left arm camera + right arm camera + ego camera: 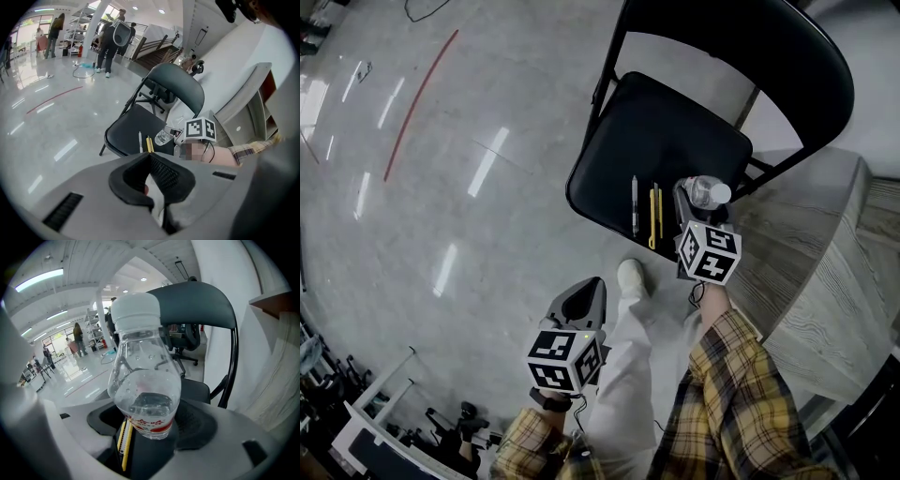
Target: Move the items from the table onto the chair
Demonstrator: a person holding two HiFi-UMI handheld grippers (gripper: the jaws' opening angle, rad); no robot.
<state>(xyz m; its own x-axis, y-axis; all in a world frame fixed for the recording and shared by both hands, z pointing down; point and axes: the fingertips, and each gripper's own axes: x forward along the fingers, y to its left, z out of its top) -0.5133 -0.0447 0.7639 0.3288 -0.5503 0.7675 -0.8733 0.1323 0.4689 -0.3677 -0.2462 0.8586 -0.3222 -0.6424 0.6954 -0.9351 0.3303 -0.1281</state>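
Observation:
A black folding chair (656,141) stands on the shiny floor. On its seat lie a silver pen (634,204) and a yellow utility knife (654,216), side by side near the front edge. My right gripper (694,202) is shut on a clear water bottle (710,191) with a white cap, held over the seat's front right corner beside the knife. In the right gripper view the bottle (143,376) stands upright between the jaws, with the knife (123,446) below it. My left gripper (584,298) hangs shut and empty over the floor, short of the chair (140,131).
A grey wood-grain table (825,262) stands right of the chair. The person's light trouser leg and white shoe (630,277) are between the grippers. A red line (417,103) crosses the floor. People (108,40) and an office chair (161,96) are far behind.

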